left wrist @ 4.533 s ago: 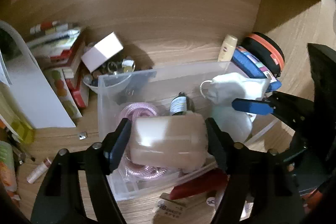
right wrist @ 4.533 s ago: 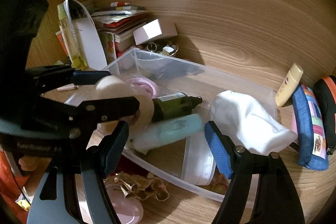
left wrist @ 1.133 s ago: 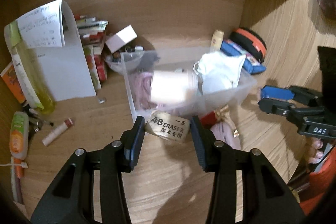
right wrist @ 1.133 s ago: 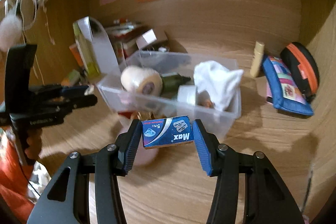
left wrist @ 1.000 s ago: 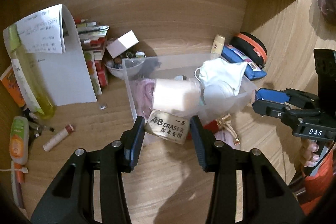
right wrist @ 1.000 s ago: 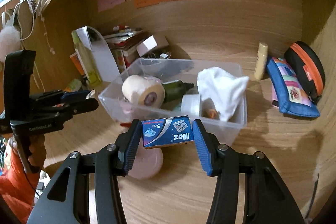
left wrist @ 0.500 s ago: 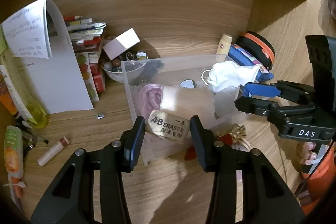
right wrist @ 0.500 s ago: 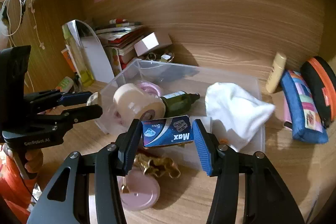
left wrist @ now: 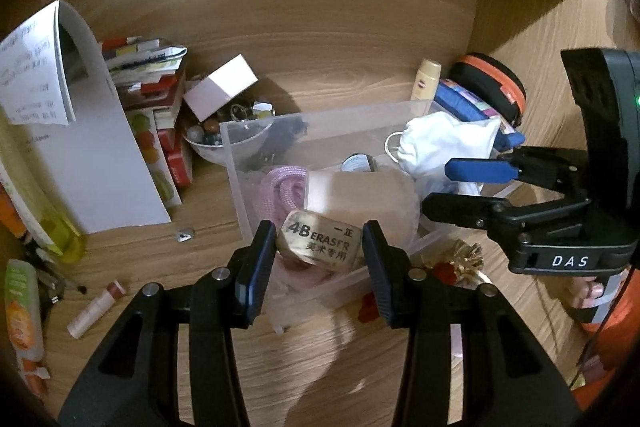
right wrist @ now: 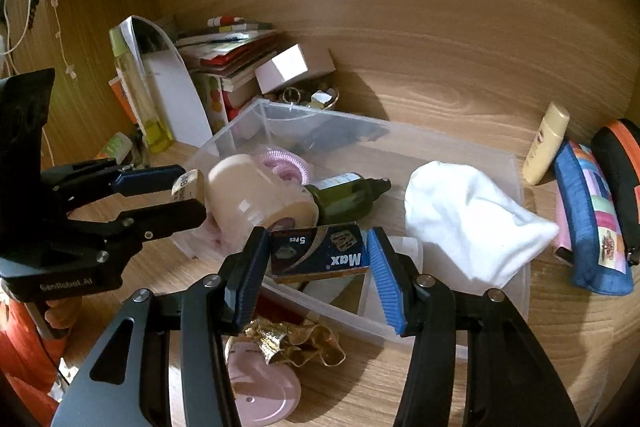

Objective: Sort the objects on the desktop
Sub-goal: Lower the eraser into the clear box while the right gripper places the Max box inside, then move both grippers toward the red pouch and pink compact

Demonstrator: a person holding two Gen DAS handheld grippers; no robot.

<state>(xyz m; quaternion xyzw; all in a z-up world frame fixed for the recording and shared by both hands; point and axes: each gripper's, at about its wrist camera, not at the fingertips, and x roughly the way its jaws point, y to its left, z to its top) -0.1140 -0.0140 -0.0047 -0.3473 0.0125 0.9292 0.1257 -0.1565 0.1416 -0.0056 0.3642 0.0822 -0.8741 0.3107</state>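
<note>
The eraser (left wrist: 320, 242), gold-wrapped and printed "4B ERASER", sits clamped between the two pads of the left gripper (left wrist: 319, 251) at lower centre of the left wrist view, held over the near wall of the bin (left wrist: 320, 115). In the right wrist view the same gripper (right wrist: 188, 191) reaches in level from the left edge, its fingers stacked one above the other, with the eraser (right wrist: 187, 185) at their tips just beside the tape roll (right wrist: 256, 199).

The blade box (right wrist: 319, 253), dark blue and marked "Max", is pinched between the blue pads of the right gripper (right wrist: 319, 259) at lower centre of the right wrist view, tilted slightly and hanging over the near rim of the bin (right wrist: 516, 163). In the left wrist view this gripper (left wrist: 464, 187) comes in from the right edge, pointing left over the bin's right end; the box is not visible there.

Inside the bin lie the tape roll, a pink cord (right wrist: 286, 161) behind it, a green bottle (right wrist: 344, 193) on its side at centre, and a white cloth (right wrist: 468, 215) at the right.

Below the bin in the right wrist view, a gold ribbon (right wrist: 292, 341) lies against a pink lid (right wrist: 262, 391) on the desk. At the right edge, a cream tube (right wrist: 546, 143) leans beside a blue pouch (right wrist: 592, 215).
</note>
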